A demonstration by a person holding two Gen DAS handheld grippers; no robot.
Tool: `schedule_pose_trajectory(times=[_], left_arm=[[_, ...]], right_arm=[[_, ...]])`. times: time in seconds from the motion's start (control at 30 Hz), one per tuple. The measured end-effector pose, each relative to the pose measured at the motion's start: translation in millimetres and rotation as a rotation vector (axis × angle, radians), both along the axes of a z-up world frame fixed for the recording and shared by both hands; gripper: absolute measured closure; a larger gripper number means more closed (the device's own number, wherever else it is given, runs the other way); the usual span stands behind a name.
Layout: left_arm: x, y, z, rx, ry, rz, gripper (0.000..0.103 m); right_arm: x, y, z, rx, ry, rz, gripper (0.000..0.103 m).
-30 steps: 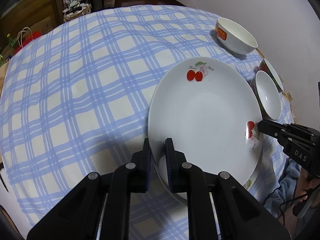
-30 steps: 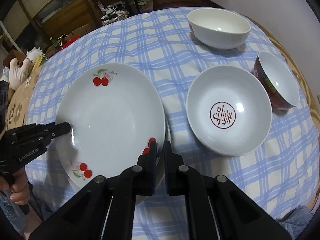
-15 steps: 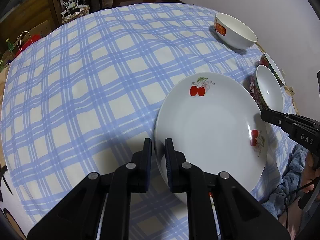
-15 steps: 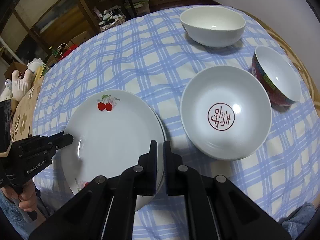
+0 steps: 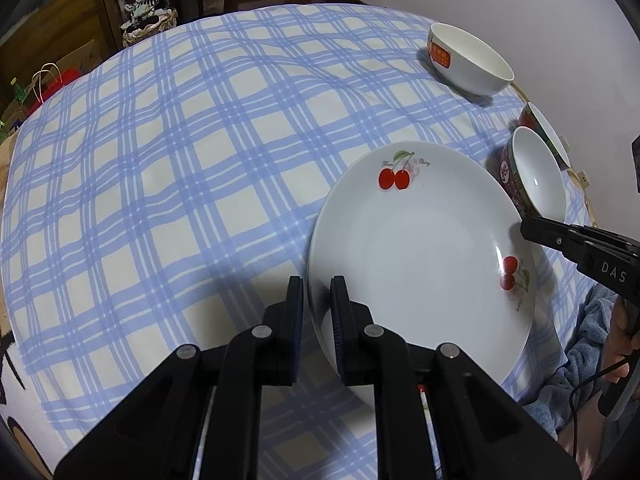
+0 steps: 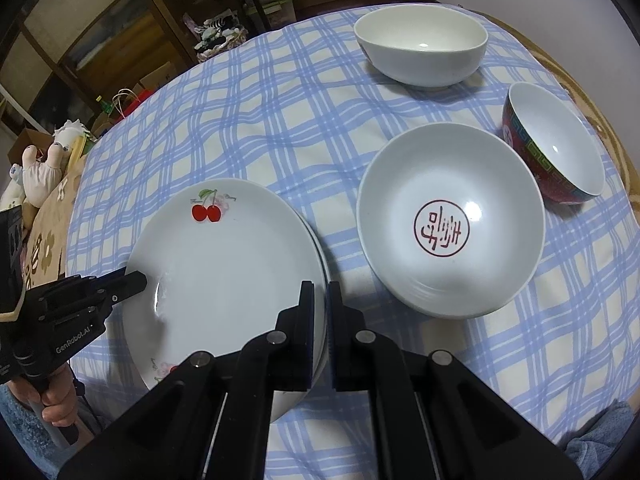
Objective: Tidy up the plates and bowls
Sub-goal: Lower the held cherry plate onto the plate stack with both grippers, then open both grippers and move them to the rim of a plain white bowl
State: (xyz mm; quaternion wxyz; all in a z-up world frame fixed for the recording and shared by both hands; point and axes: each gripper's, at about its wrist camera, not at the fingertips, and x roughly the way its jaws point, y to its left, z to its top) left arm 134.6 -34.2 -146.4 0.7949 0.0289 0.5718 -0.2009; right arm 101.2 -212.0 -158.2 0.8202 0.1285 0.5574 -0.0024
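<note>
Both pairs of jaws are clenched on the rim of the same round white porcelain cherry-print plate: the left gripper pinches its left rim and the right gripper pinches the opposite rim. Held from both sides, the plate stays level. It sits on another white plate, whose edge shows just beneath, near the front edge of the table under the blue-and-white checked tablecloth. The two-sided hold probably serves to square the stack.

Just beside the stack to the right stands a wide shallow white bowl with a red seal mark. A red-patterned small bowl with a white inside is near the right edge, and a deep plain white bowl stands at the far edge. The seal-marked bowl crowds the right gripper's side; a sideways pull-out could knock it.
</note>
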Motion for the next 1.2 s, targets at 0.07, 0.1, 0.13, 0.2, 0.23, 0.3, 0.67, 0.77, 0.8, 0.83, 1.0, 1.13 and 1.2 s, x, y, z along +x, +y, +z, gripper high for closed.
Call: schedule_pose_trajectory(times=[0.07, 0.1, 0.13, 0.2, 0.23, 0.3, 0.67, 0.77, 0.8, 0.83, 1.0, 1.13, 1.2], left_arm=[[-0.6, -0.9, 0.0, 0.010, -0.004, -0.013, 0.089], [-1.1, -1.0, 0.0, 0.013, -0.006, -0.016, 0.089], [-1.5, -0.7, -0.3, 0.013, -0.008, -0.016, 0.089], [-1.8, -0.6, -0.5, 0.014, -0.009, -0.015, 0.089], [-2.1, -0.7, -0.1, 0.015, -0.010, -0.016, 0.089], [-3.3, -1.2, 0.6, 0.022, -0.013, -0.021, 0.089], [-8.3, -3.6, 37.0, 0.035, -0.077, 0.003, 0.081], [-5.4, -15.3, 51.4, 0.047, -0.117, -0.017, 0.058], [-4.4, -19.8, 56.5, 0.061, -0.139, -0.017, 0.046], [-3.2, -22.6, 59.6, 0.067, -0.157, -0.016, 0.044], [14.5, -46.2, 78.5, 0.085, -0.174, -0.041, 0.021], [34.8, -73.6, 96.9, 0.077, -0.190, -0.095, 0.019], [46.4, -87.5, 106.6, 0.071, -0.215, -0.102, 0.017]], right_arm=[[0.2, -0.2, -0.3, 0.002, 0.002, -0.002, 0.096], [0.2, -0.1, -0.2, 0.002, 0.002, -0.002, 0.096], [0.5, -0.1, -1.0, 0.002, 0.005, -0.004, 0.096], [0.8, 0.3, -2.3, 0.003, 0.013, -0.005, 0.096], [0.6, 0.7, -2.0, 0.004, 0.012, -0.004, 0.096], [0.7, -0.1, -2.0, 0.003, 0.007, -0.002, 0.096], [0.3, -11.5, 32.2, 0.017, -0.092, -0.024, 0.096], [1.8, -25.8, 46.6, 0.026, -0.135, -0.062, 0.095], [2.8, -30.5, 49.3, 0.030, -0.141, -0.070, 0.095], [4.4, -35.8, 52.4, 0.028, -0.144, -0.078, 0.095], [10.7, -61.9, 72.7, -0.004, -0.174, -0.122, 0.075], [16.5, -84.5, 96.0, -0.045, -0.235, -0.176, 0.036], [22.6, -94.4, 104.2, -0.051, -0.258, -0.191, 0.024]])
